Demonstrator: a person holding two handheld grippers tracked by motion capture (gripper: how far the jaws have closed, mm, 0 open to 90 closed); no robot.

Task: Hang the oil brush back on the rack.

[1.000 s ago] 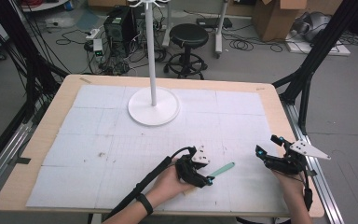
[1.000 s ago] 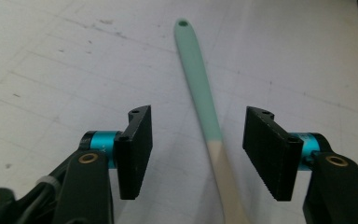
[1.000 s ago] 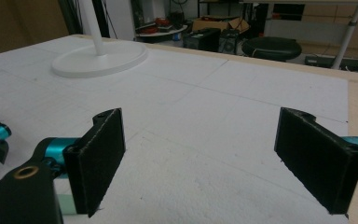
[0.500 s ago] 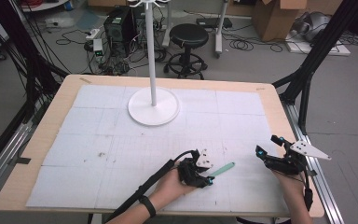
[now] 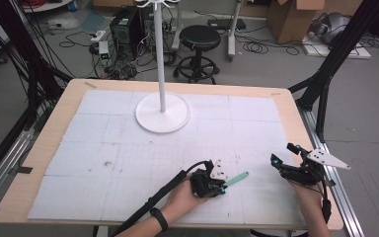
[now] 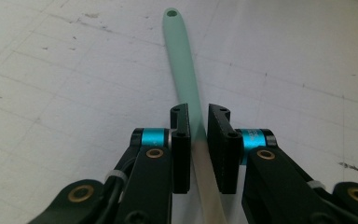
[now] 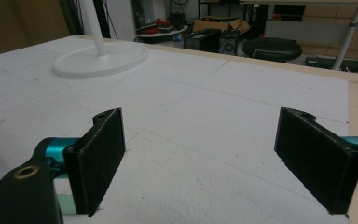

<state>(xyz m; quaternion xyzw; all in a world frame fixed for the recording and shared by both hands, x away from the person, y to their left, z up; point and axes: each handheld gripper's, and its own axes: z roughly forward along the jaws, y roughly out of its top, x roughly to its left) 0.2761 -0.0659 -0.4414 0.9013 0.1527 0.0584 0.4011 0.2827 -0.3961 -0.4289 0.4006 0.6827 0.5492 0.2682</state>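
Overhead, the left gripper (image 5: 220, 188) sits low on the white padded worktop (image 5: 103, 148), clamped on a mint-green spatula (image 5: 237, 178) near the front edge; the right gripper (image 5: 282, 167) hovers well apart. Left gripper view: jaws pinch the slim handle mid-length, hole-tipped end ahead; likely light, smooth, slightly flexible silicone. Right gripper view: jaws wide apart, white round stand base (image 7: 100, 58) beyond.

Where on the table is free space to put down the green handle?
Bare mat lies left of the left gripper, and between the white stand base and both grippers. It is tighter between the green handle and the right gripper, and around the base.
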